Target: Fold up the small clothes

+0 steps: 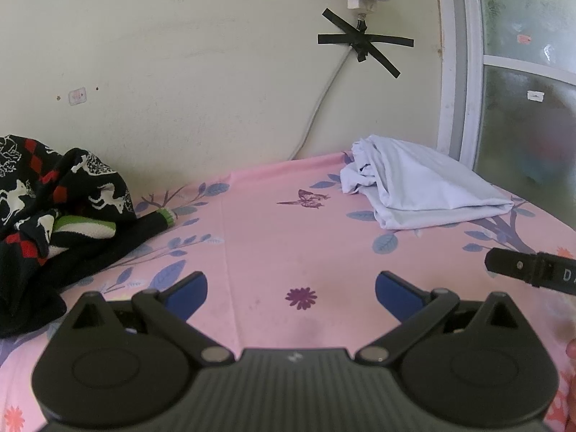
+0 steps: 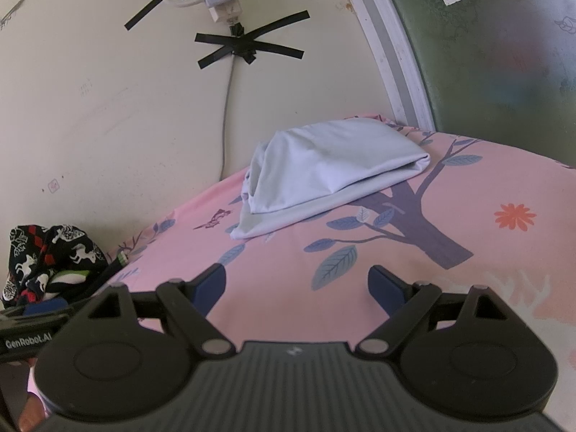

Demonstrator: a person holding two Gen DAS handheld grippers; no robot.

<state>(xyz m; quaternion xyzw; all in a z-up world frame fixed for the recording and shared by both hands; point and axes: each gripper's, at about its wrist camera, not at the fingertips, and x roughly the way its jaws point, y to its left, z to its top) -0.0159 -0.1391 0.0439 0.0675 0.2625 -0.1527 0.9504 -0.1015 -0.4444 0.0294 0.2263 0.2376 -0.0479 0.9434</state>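
Both the left claw (image 1: 291, 293) and the right claw (image 2: 297, 288) stand wide open and empty over the pink bed sheet (image 1: 288, 244), with a folded pale blue garment (image 1: 424, 183) at center right by the wall and a crumpled black patterned garment (image 1: 54, 201) at far left.

Pink bedsheet (image 1: 288, 244) – folded white garment (image 1: 424, 187), black sweater (image 1: 54, 198) (crumpled).

Cream wall (image 1: 180, 54), frosted window (image 2: 486, 54), pink floral bedsheet (image 1: 288, 244)
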